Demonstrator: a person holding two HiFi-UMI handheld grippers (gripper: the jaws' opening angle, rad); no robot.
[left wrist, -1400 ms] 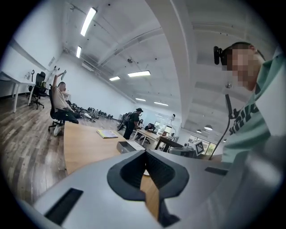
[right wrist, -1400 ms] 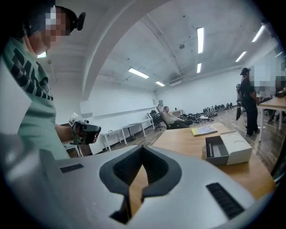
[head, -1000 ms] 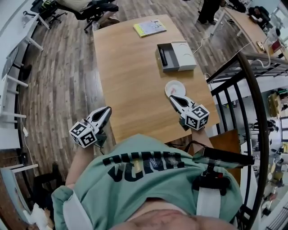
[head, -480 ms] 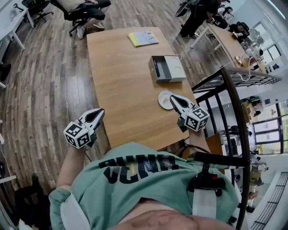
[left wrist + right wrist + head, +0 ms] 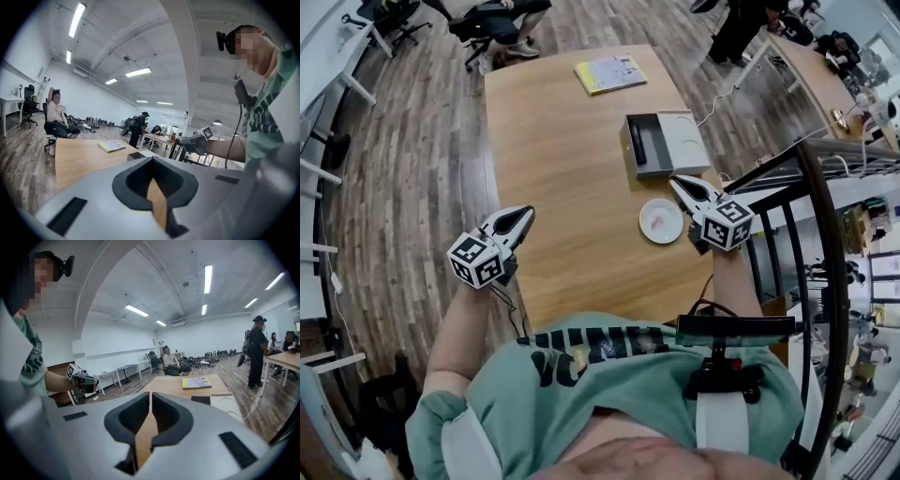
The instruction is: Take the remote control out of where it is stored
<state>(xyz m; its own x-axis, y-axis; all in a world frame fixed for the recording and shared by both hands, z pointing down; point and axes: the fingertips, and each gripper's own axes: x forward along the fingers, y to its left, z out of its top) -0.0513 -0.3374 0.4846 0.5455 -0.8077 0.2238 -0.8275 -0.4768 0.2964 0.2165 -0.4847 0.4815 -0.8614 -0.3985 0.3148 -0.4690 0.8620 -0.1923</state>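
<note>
Left gripper (image 5: 523,216) and right gripper (image 5: 678,182) closed, empty; remote (image 5: 638,143), apparently, lies in box (image 5: 682,141) on surface (image 5: 562,141).

light: bright, even, from ceiling strip lamps (image 5: 207,276)
shadows: soft, faint on table (image 5: 553,141)
distortion: strong fisheye, dark vignette at corners of both gripper views
focus: near foreground soft, room sharp

The left gripper (image 5: 523,217) and right gripper (image 5: 678,183) are held forward, well apart, each with fingers closed on nothing.
</note>
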